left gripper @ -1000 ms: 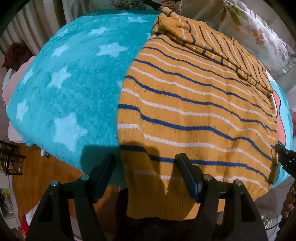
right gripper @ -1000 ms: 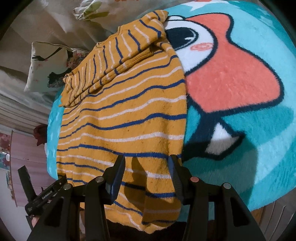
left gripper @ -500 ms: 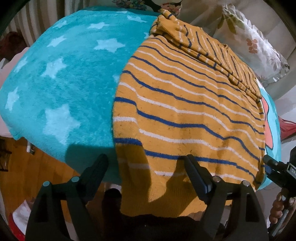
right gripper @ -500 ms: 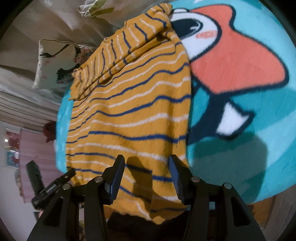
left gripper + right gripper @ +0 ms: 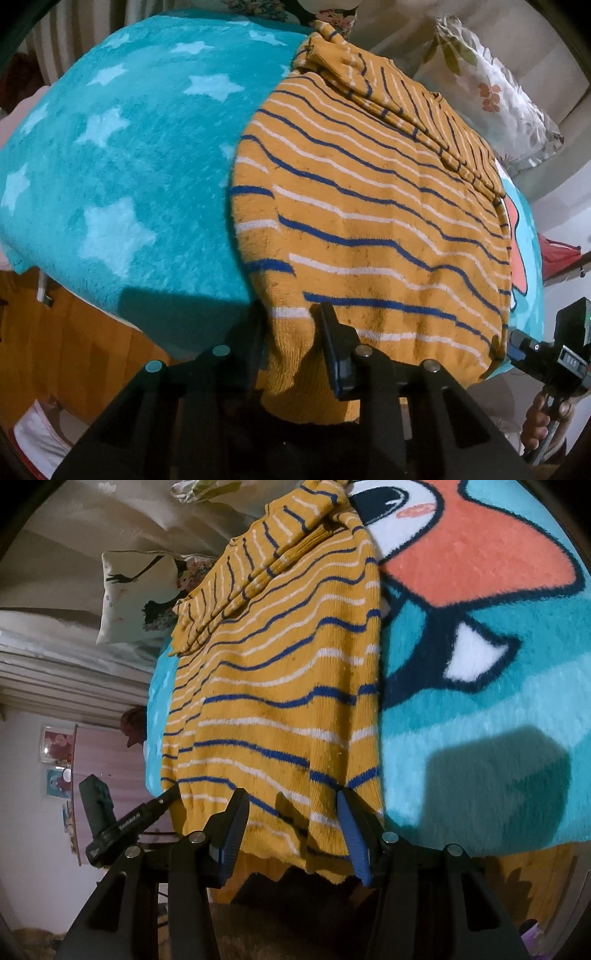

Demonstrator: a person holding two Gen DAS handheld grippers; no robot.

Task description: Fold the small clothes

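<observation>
A small orange sweater [image 5: 369,221] with blue and white stripes lies flat on a teal blanket [image 5: 129,166], its sleeves folded across the far end and its hem hanging over the near edge. My left gripper [image 5: 291,332] has closed on the hem's left corner, and the knit bunches between its fingers. My right gripper [image 5: 291,819] is open, its fingers straddling the hem near the sweater's right corner [image 5: 354,794] without pinching it. The sweater also fills the right wrist view [image 5: 273,686]. Each gripper shows at the edge of the other's view.
The blanket [image 5: 480,738] has stars on the left and a cartoon face on the right. Floral pillows [image 5: 495,96] lie beyond the sweater's far end. A wooden floor [image 5: 74,339] shows below the bed's near edge.
My left gripper has moved in on the hem's left corner and closed on it, bunching the knit. My right gripper has edged forward over the hem and stays open.
</observation>
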